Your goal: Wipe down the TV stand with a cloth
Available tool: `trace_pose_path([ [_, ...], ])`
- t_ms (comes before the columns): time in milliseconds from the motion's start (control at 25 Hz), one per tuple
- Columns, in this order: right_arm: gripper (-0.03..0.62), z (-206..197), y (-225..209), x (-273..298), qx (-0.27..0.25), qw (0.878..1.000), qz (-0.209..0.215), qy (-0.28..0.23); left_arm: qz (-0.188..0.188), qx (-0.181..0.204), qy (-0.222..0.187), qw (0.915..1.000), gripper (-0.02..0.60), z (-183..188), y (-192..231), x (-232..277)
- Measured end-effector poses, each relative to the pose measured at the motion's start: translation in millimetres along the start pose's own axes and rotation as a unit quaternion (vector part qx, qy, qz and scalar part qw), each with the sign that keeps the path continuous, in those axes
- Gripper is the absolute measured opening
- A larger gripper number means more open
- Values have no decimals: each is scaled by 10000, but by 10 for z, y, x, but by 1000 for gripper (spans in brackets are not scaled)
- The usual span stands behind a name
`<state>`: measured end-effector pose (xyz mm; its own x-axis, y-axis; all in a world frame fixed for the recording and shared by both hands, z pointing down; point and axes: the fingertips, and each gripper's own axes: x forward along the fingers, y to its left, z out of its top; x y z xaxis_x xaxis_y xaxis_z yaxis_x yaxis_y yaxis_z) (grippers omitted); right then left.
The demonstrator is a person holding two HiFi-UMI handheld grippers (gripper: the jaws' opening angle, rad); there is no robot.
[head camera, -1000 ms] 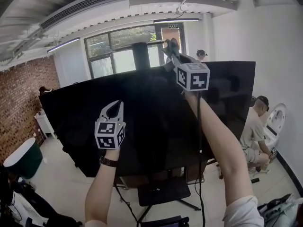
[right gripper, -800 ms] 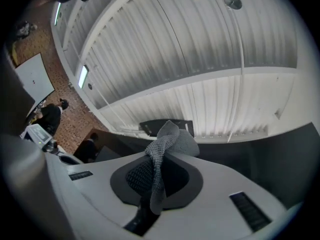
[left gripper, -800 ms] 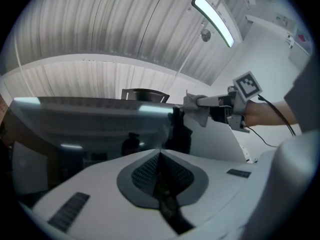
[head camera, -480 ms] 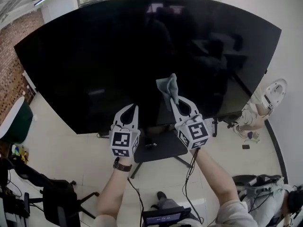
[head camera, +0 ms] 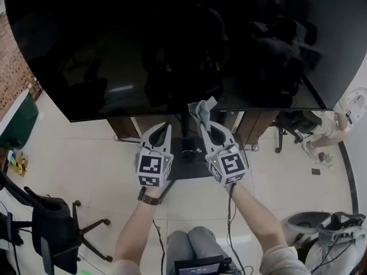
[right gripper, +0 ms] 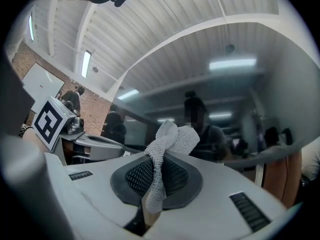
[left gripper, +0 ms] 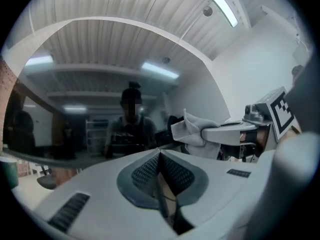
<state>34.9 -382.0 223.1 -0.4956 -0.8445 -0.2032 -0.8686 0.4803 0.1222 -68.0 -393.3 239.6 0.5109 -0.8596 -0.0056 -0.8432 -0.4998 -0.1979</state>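
In the head view a big black TV screen (head camera: 172, 44) fills the top. Its stand's dark post and flat black base (head camera: 191, 166) show just below the screen's lower edge. My right gripper (head camera: 205, 126) is shut on a grey cloth (head camera: 201, 110), which sticks up in front of the screen's bottom edge. The right gripper view shows the cloth (right gripper: 167, 140) pinched between the shut jaws. My left gripper (head camera: 160, 130) hangs beside it, a little to the left, shut with nothing in it (left gripper: 159, 156). The cloth (left gripper: 191, 130) also shows in the left gripper view.
A black office chair (head camera: 53, 222) stands at the lower left, a dark green tub (head camera: 17, 122) further left. A person (head camera: 321, 132) sits at the right by a white fixture (head camera: 356, 102). A grey bag (head camera: 338, 231) lies at the lower right. Cables run over the pale floor.
Both grippers have come down from the TV's top edge to just under its lower edge. The right one still holds the cloth. The head view has tipped down toward the floor.
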Motion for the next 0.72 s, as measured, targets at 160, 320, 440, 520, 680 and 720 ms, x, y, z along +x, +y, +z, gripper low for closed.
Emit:
trace_pose_path([
  [160,24,-801,-40,174,-215,9996,157,-124,33,-124,-68,9999,21,-895,-138,126],
  [320,23,-1485,-194,574,-320,9993,171,-132,-4,46,-265,9996,21,-1538,-268,216],
  [440,23,-2282,-189,728,-378,9982,288,365,-6,197,-369,9991,21,-1960,-372,211],
  [520,23,-2868,-166,690,-365,9952,383,824,-42,188,-416,9989,21,-2235,-467,191],
  [680,23,-3636,-224,447,-117,9912,380,1259,-108,128,-390,9991,21,-2730,-631,176],
  [720,23,-3710,-244,378,-5,9912,362,1276,-108,80,-361,9993,21,-2826,-660,165],
])
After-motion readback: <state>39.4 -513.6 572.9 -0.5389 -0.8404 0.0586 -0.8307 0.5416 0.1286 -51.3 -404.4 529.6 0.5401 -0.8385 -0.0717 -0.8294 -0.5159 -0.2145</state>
